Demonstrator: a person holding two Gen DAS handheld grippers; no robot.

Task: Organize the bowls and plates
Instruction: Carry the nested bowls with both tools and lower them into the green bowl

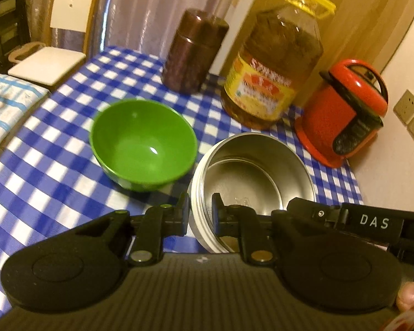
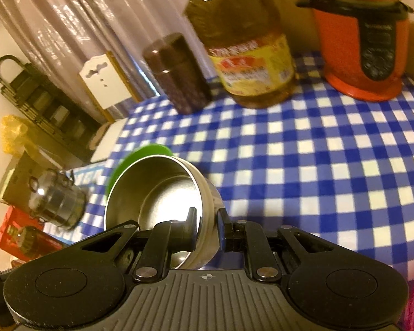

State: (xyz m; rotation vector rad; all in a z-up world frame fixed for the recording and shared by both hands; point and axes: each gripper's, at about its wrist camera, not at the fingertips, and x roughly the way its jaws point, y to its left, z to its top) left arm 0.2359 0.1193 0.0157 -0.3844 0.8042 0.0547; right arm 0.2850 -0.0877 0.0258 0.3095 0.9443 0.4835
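Note:
A steel bowl (image 1: pixel 251 171) is held over the blue checked tablecloth (image 1: pixel 55 171). My left gripper (image 1: pixel 200 207) is shut on its near left rim, one finger outside and one inside. My right gripper (image 2: pixel 207 226) is shut on the same steel bowl (image 2: pixel 157 193) at its right rim and tilts it; part of that gripper shows at the right in the left wrist view. A green bowl (image 1: pixel 143 143) sits upright on the cloth just left of the steel bowl. In the right wrist view the green bowl (image 2: pixel 149 150) peeks out behind the steel one.
A brown canister (image 1: pixel 193 52), a large oil bottle (image 1: pixel 273 66) and a red cooker (image 1: pixel 342 113) stand along the table's far edge by the wall. A white chair (image 1: pixel 52 55) stands beyond the far left corner. A metal kettle (image 2: pixel 58 201) sits at the left.

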